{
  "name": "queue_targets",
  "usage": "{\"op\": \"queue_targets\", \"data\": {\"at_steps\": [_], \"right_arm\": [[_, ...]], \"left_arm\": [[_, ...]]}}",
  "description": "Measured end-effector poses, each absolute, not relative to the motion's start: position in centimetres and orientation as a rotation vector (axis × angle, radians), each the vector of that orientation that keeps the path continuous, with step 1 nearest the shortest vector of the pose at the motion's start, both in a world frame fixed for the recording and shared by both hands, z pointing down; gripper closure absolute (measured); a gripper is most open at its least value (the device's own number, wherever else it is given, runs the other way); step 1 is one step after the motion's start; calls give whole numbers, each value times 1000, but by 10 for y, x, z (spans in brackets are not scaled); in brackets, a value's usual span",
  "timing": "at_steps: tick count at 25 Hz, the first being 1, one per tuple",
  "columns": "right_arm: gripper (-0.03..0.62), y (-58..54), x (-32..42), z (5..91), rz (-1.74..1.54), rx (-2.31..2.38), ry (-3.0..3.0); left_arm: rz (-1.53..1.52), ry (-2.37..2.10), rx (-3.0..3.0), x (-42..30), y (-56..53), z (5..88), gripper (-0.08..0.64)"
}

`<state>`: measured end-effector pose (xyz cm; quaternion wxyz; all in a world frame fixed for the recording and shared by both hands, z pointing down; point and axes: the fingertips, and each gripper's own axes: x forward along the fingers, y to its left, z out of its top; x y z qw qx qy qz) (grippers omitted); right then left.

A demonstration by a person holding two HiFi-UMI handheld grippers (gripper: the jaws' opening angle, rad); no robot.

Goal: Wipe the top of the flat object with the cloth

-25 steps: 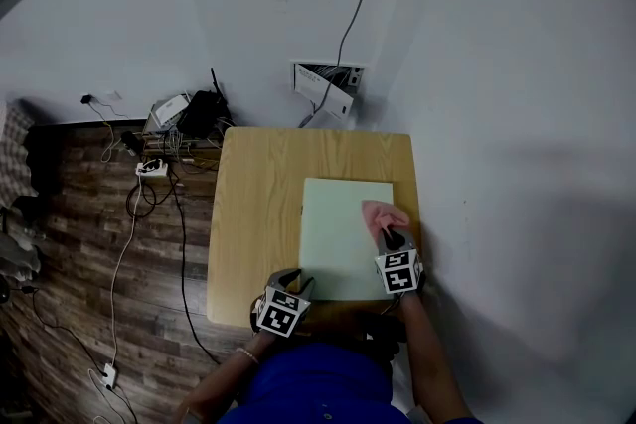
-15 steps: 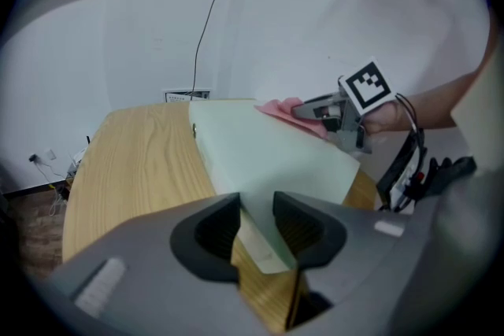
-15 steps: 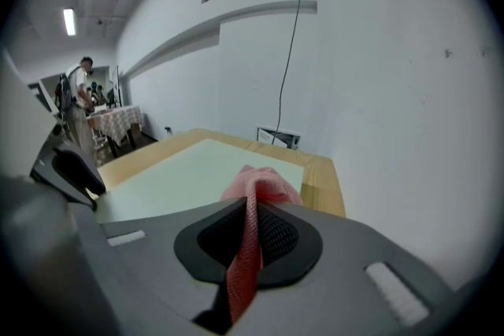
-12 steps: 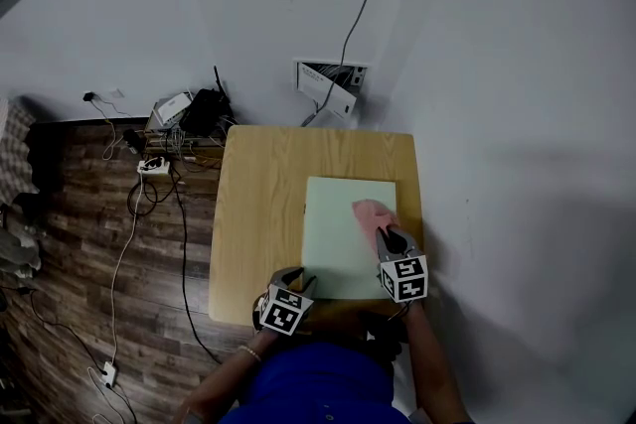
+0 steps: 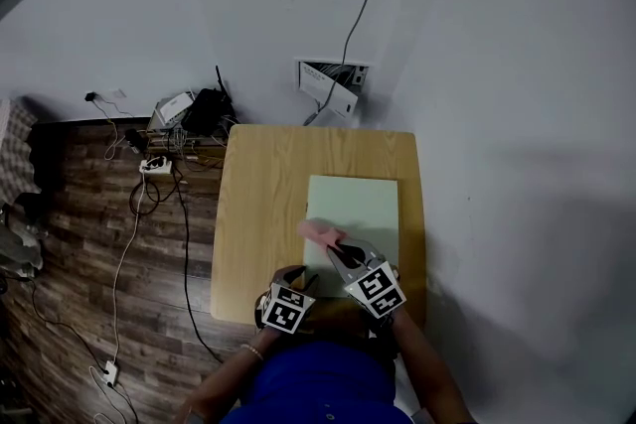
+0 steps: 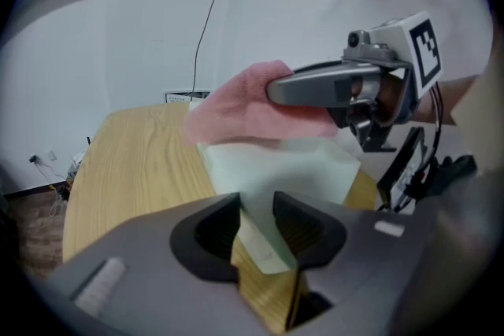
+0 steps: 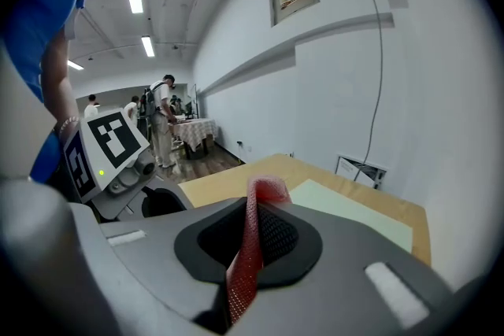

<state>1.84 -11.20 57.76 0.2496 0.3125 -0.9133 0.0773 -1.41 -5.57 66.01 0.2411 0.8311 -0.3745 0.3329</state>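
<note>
A pale green flat board (image 5: pixel 363 204) lies on the right half of a wooden table (image 5: pixel 258 204). My left gripper (image 5: pixel 303 281) sits at the board's near left corner, and in the left gripper view that corner (image 6: pixel 260 240) is pinched between its jaws (image 6: pixel 256 230). My right gripper (image 5: pixel 334 251) is shut on a pink cloth (image 5: pixel 320 232) and hovers over the board's near left edge, a little above it. In the right gripper view the cloth (image 7: pixel 252 248) runs as a thin strip between the jaws. The left gripper view shows the cloth (image 6: pixel 236 110) hanging just above the board (image 6: pixel 276 169).
The table stands in a corner, with white wall behind and to the right. A wall panel (image 5: pixel 328 86) with a cable sits behind the table. Boxes, a power strip and cables (image 5: pixel 179 119) lie on the wooden floor at left. People stand far off (image 7: pixel 161 126).
My right gripper has carried the pink cloth from the board's right side across to its near left edge and lifted it. The left gripper and the board have stayed put.
</note>
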Motion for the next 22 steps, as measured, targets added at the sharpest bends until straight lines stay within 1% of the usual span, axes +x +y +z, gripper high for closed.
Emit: {"op": "queue_targets", "data": {"at_steps": [6,12,22], "right_arm": [[577,-102,-17,614,225,682,-2424],[577,-102,-29,651,213,650,-2306],[577,-99,-31,654,185,663,-2291]], "left_arm": [[913,-1030,2271,-14,-57,661,425],[906,-1034,2274,-15,-56,660,425],[909,-1025,2276,-16,-53,662,423]]}}
